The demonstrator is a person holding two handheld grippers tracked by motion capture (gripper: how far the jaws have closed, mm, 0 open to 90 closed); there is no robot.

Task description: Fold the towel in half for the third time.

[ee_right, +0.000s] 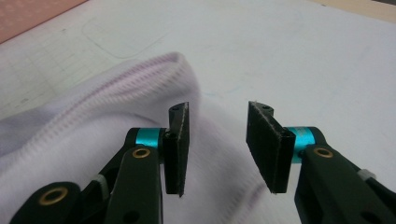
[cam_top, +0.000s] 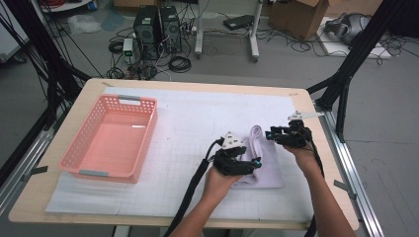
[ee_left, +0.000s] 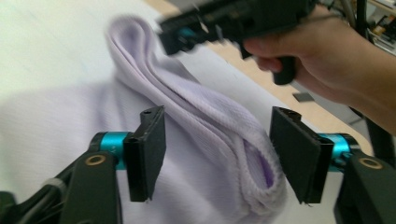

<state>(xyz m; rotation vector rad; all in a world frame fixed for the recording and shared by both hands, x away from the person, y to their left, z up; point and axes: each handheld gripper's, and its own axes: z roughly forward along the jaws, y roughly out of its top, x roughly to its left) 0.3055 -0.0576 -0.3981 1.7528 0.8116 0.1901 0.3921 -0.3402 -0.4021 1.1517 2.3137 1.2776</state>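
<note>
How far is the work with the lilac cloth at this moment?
Done: the folded lilac knitted cloth lies in layers on the white gridded mat. In hand: nothing is gripped; the left gripper stands open around a raised fold, and the right gripper is open over the cloth. Probably left: moving it into the pink plastic basket, which holds no cloth.

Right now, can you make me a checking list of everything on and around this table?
Surface: light wooden table under a white gridded mat.
Job's things: folded pale lilac knitted cloth lying on the mat, one ribbed fold raised.
Clutter: empty pink plastic slotted basket at the left.
Grippers: left hand-held gripper open, the raised fold between its jaws, pads not pressing; right hand-held gripper open over the cloth.
Cables: a black cable trails from the left hand-held gripper.
Surroundings: black computer towers, cardboard box, loose floor wires.
</note>
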